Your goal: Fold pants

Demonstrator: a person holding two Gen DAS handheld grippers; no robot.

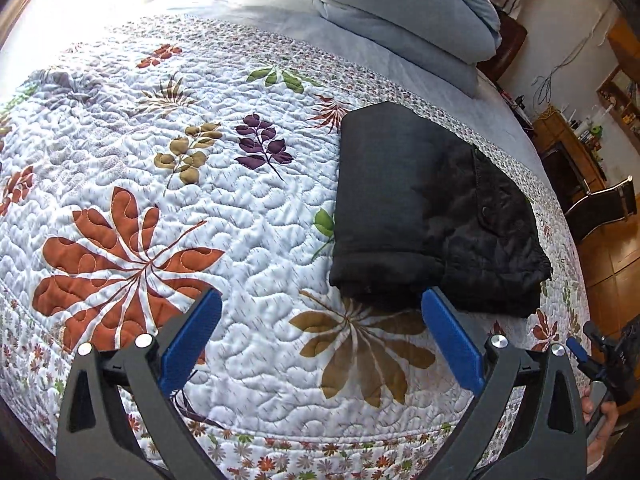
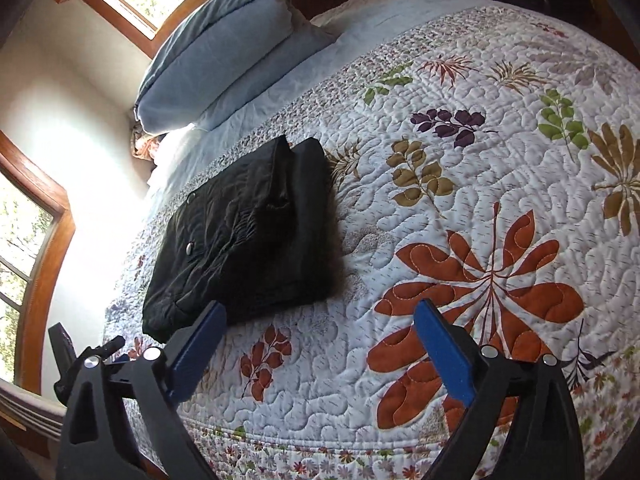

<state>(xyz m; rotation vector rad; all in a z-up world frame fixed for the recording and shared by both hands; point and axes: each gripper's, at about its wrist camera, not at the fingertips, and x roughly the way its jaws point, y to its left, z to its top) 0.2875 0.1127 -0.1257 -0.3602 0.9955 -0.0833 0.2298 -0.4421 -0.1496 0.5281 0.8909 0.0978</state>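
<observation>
**With Both Grippers Spread, Folded Pants Lie on the Quilt**

While both grippers hang above the floral quilt (image 1: 248, 216), neither holds anything. The left gripper (image 1: 320, 312) has its blue fingers (image 1: 192, 336) spread wide; the folded black pants (image 1: 424, 208) lie ahead and to its right, near the right fingertip. The right gripper (image 2: 320, 324) is likewise spread, with the pants (image 2: 248, 236) ahead and to its left. Blue pillows (image 2: 216, 56) lie beyond the pants.

My right gripper (image 2: 316, 344) hangs over the quilt (image 2: 460, 208), jaws wide apart, holding nothing. Folded black pants (image 2: 244, 236) lie near the left blue pad.
</observation>
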